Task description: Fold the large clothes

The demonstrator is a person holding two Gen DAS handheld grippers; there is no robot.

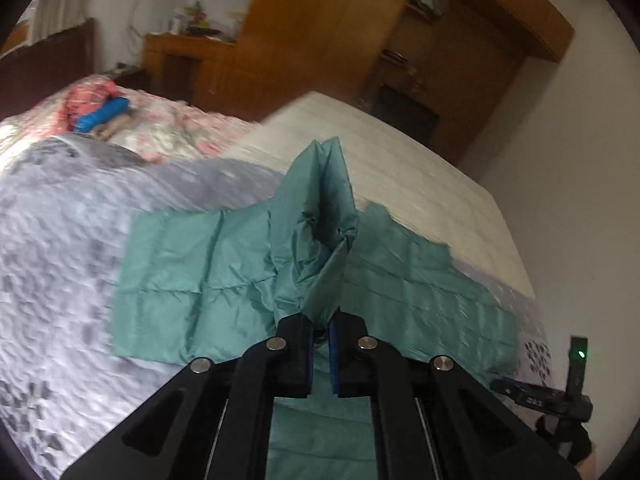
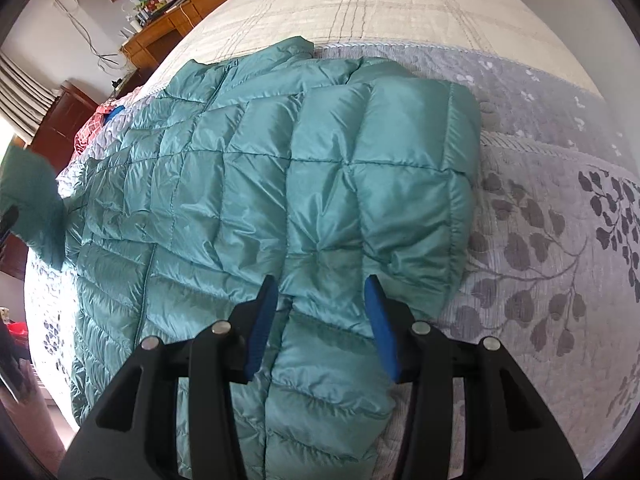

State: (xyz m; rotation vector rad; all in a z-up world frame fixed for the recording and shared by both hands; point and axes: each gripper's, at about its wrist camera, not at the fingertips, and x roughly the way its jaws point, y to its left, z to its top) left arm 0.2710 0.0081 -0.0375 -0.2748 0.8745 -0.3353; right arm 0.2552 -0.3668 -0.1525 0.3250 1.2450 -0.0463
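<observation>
A teal quilted puffer jacket (image 2: pixel 256 184) lies spread on the bed; its right sleeve is folded over the body. My right gripper (image 2: pixel 322 300) is open, its blue pads either side of the folded sleeve's lower edge. My left gripper (image 1: pixel 320 326) is shut on a bunched sleeve of the jacket (image 1: pixel 316 240), lifted above the rest of the jacket (image 1: pixel 180 272). That lifted sleeve shows at the far left in the right wrist view (image 2: pixel 34 200).
The bed has a grey floral cover (image 2: pixel 540 240) and a cream plaid sheet (image 2: pixel 360 8) beyond. A pile of pink and blue bedding (image 1: pixel 96 108) lies at the far side. Wooden wardrobe (image 1: pixel 460 60) and desk (image 1: pixel 188 64) stand behind. The right gripper (image 1: pixel 560 392) shows at the lower right.
</observation>
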